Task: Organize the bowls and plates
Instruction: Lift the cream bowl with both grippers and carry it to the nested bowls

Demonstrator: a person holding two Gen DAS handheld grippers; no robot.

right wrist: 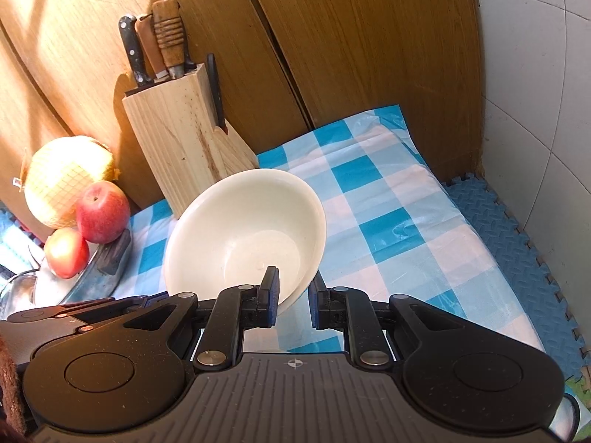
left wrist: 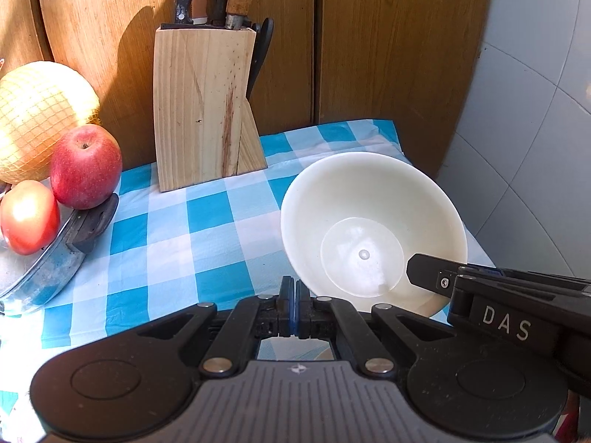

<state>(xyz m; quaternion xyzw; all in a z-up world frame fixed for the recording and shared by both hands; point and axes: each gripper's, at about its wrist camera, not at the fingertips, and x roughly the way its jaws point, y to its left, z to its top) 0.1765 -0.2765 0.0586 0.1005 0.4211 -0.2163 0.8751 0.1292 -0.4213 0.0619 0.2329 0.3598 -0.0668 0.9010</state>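
Note:
A white bowl [left wrist: 369,229] hangs tilted over the blue-and-white checked cloth [left wrist: 192,236], its mouth turned toward the cameras. In the right wrist view my right gripper [right wrist: 294,281] is shut on the bowl [right wrist: 243,232] at its near rim, one finger inside and the other outside. That gripper's finger [left wrist: 424,271] also reaches into the left wrist view from the right. My left gripper [left wrist: 294,295] is shut with nothing in it, just left of the bowl's lower edge. Its body shows at the lower left of the right wrist view.
A wooden knife block [left wrist: 203,107] with several knives stands at the back against wooden cabinet doors [left wrist: 388,44]. At the left, a netted pomelo [left wrist: 40,110], a red apple [left wrist: 86,166] and a tomato [left wrist: 29,216] rest on a metal pan [left wrist: 48,269]. A tiled wall [right wrist: 535,92] and blue foam mat [right wrist: 509,243] border the right.

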